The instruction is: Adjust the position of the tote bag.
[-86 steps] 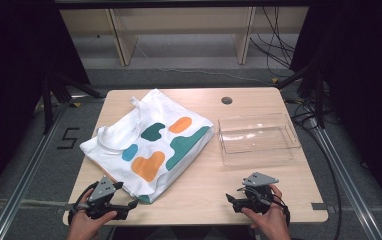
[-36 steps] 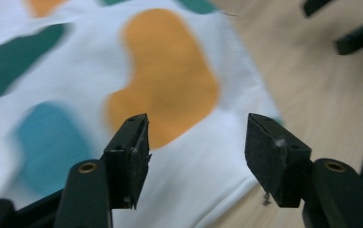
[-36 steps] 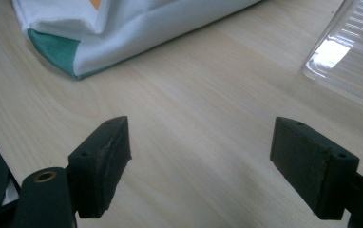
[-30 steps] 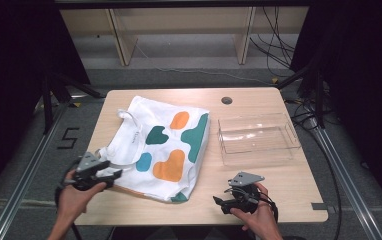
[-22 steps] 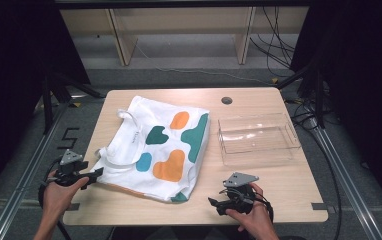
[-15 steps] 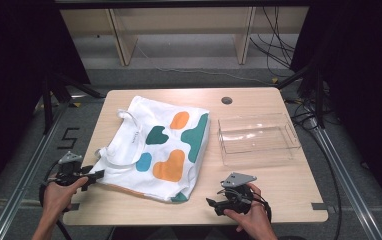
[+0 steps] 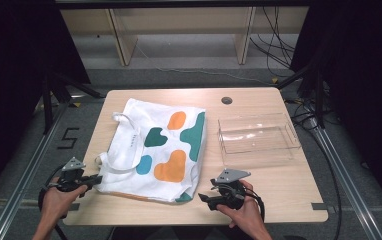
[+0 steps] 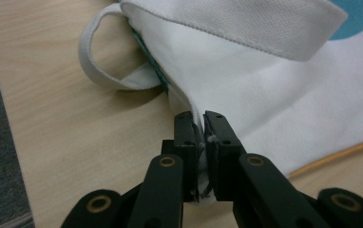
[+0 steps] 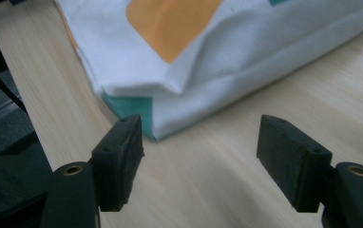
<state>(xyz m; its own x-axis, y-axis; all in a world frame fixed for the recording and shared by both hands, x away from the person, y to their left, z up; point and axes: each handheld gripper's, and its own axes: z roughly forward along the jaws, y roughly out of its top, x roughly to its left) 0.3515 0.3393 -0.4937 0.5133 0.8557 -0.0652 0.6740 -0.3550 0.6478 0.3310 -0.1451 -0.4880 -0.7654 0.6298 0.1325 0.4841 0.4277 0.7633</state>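
White cloth fills much of the left gripper view: the bag (image 8: 265, 71) has a fold of its edge pinched between the closed jaws of the left gripper (image 8: 201, 137), with a handle loop (image 8: 108, 71) lying flat on the counter (image 8: 75, 142) just beyond. From the high view that pinch is too small to make out; there the left gripper (image 7: 81, 177) sits at the bag's (image 7: 156, 147) near-left corner, held by a hand (image 7: 54, 200) at the counter's (image 7: 279, 200) edge. The right gripper view shows the right gripper (image 9: 198, 142) with jaws wide apart, empty, low over the wood, the bag's (image 9: 194, 61) teal-tipped corner just ahead of its left jaw and apparently not touching it. In the high view the right gripper (image 7: 214, 196) lies near the bag's near-right corner. A clear tray (image 7: 256, 137) stands to the right of the bag, close beside it. A dark grommet hole (image 7: 226, 100) marks the far edge. The bag's underside and interior are hidden.
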